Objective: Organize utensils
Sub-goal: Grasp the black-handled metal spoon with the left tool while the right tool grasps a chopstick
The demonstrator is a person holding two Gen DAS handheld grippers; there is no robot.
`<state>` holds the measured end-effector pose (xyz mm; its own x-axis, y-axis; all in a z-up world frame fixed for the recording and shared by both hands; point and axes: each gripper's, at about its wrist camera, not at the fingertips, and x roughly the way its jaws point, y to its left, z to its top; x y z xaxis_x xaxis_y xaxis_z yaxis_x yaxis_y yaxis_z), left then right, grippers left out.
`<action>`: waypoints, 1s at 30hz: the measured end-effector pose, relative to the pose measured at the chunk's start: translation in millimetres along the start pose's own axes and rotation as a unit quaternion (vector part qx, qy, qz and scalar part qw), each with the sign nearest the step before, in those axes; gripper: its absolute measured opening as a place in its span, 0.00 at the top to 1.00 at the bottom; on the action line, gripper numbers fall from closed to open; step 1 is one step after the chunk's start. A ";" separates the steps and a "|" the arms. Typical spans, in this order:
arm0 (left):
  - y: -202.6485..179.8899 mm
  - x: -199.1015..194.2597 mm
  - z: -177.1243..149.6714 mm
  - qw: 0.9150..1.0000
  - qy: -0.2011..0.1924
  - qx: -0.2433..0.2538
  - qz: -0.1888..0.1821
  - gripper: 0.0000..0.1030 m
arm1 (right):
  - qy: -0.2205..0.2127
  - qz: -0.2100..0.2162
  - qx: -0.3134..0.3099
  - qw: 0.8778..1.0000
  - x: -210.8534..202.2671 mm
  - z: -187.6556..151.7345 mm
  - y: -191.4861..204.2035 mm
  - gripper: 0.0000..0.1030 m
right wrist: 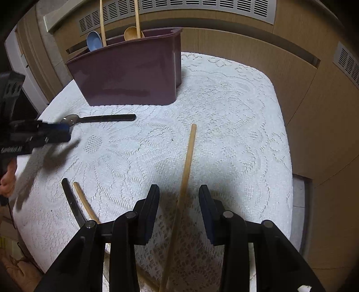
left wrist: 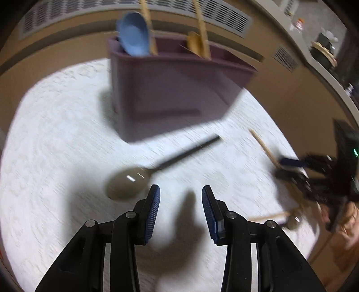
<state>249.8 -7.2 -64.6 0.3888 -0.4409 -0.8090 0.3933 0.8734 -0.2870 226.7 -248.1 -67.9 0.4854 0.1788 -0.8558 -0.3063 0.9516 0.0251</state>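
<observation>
A purple utensil holder (left wrist: 170,89) stands on the white lace tablecloth (left wrist: 56,134), holding a blue spoon (left wrist: 134,33) and wooden utensils (left wrist: 202,29). It also shows in the right wrist view (right wrist: 130,74). A black-handled metal spoon (left wrist: 143,177) lies just ahead of my left gripper (left wrist: 180,202), which is open and empty above the cloth. My right gripper (right wrist: 178,202) is open, its jaws on either side of a long wooden handle (right wrist: 186,166) lying on the cloth. The left gripper shows in the right wrist view (right wrist: 56,132) over the spoon's bowl (right wrist: 70,118).
A second wooden handle (right wrist: 84,202) and a black handle (right wrist: 69,200) lie at the near left of the right gripper. Wood-panelled walls with vent grilles (right wrist: 202,6) surround the table. The table edge (right wrist: 289,157) drops off at the right.
</observation>
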 end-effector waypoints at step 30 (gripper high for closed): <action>-27.2 -2.6 -13.1 0.998 0.042 0.006 -0.045 0.44 | -0.010 0.011 0.014 1.000 10.0 8.0 0.6 0.74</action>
<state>227.2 -27.2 -61.5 0.2802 -0.4974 -0.8210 0.4336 0.8286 -0.3541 238.0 -243.7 -72.3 0.4948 0.2049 -0.8445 -0.2941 0.9539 0.0591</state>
